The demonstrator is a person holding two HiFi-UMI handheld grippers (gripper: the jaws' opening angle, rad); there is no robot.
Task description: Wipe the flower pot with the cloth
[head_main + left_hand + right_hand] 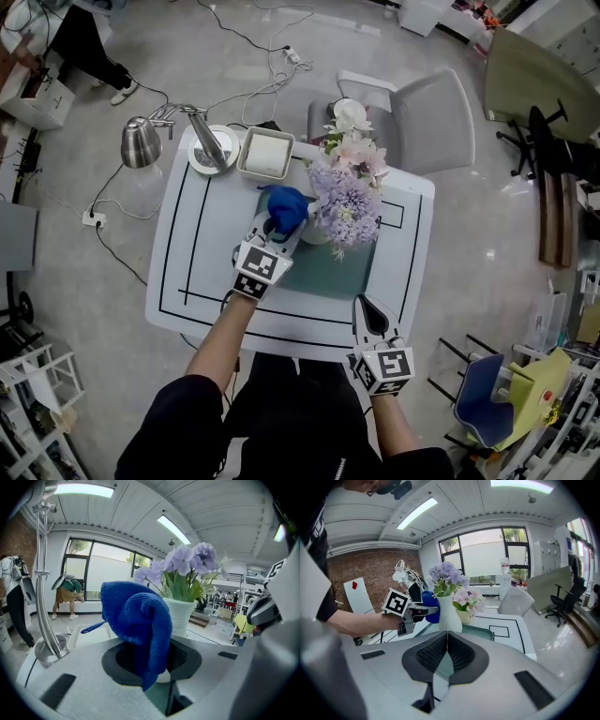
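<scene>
A white flower pot (pixel 316 232) with purple blooms stands on a teal mat (pixel 352 267) in the middle of the white table (pixel 178 234). My left gripper (pixel 279 227) is shut on a blue cloth (pixel 286 206), which sits bunched against the pot's left side. In the left gripper view the blue cloth (pixel 140 625) hangs between the jaws, with the pot (pixel 180 616) just behind it. My right gripper (pixel 367 309) is shut on nothing, near the table's front edge and apart from the pot. The right gripper view shows the pot (pixel 449 613), the cloth (pixel 431 607) and the left gripper (pixel 417 612).
A smaller pot with pink flowers (pixel 353 150) stands behind the purple one. At the table's back left are a white square dish (pixel 265 153) and a round plate holding a metal piece (pixel 212 148). A metal lamp head (pixel 141 142) hangs past the left corner, and a grey chair (pixel 427 122) stands behind.
</scene>
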